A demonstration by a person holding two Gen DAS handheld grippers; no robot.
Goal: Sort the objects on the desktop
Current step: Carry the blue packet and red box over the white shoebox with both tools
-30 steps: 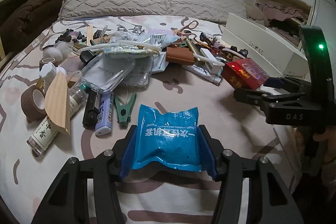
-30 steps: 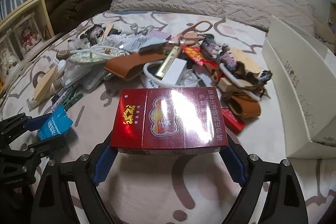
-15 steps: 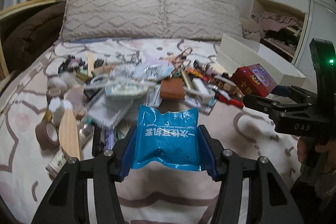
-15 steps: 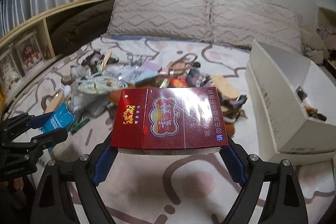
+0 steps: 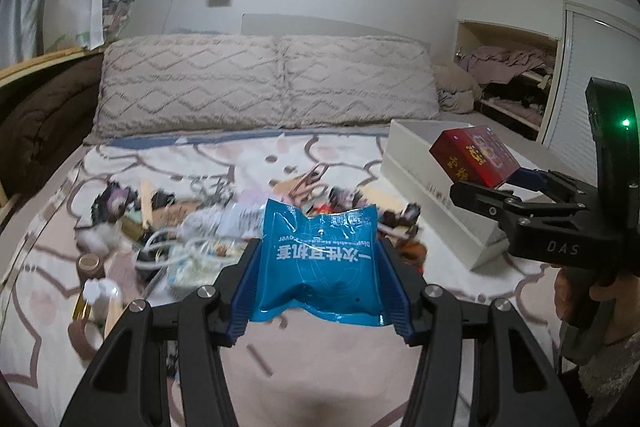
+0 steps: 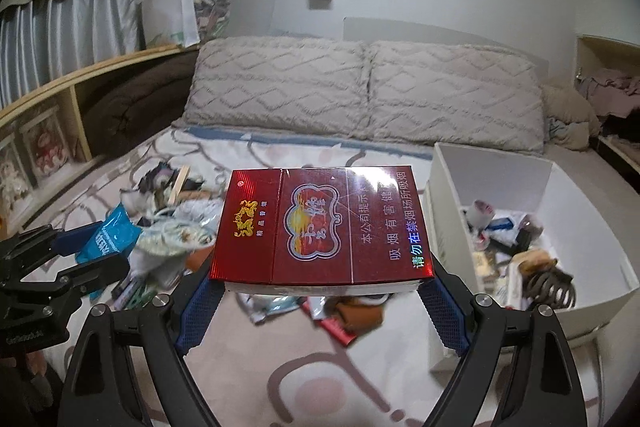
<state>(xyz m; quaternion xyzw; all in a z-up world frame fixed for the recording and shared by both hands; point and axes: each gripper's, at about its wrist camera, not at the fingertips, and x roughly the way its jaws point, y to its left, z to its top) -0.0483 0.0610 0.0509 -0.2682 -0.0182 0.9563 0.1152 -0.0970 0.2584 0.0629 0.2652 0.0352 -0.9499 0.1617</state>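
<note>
A: Obscured: the clutter pile [image 5: 208, 227] on the bedspread [image 5: 320, 367] is motion-blurred in both views; single items are mostly unreadable. The red carton hides the middle of the pile in the right wrist view.

B: Containers?

A: White box [image 6: 440, 195] at the bed's right side, open top. Inside: a dark claw hair clip [image 6: 546, 287], a small roll, a blue item, others too jumbled to name. Near corner cut by the right gripper's arm.

B: Grips?

A: Left gripper [image 5: 320, 267] clamped on the blue packet [image 5: 318, 261], held in the air above the bed. Right gripper [image 6: 320, 291] clamped on the red cigarette carton [image 6: 320, 227], flat, just left of the box.
</note>
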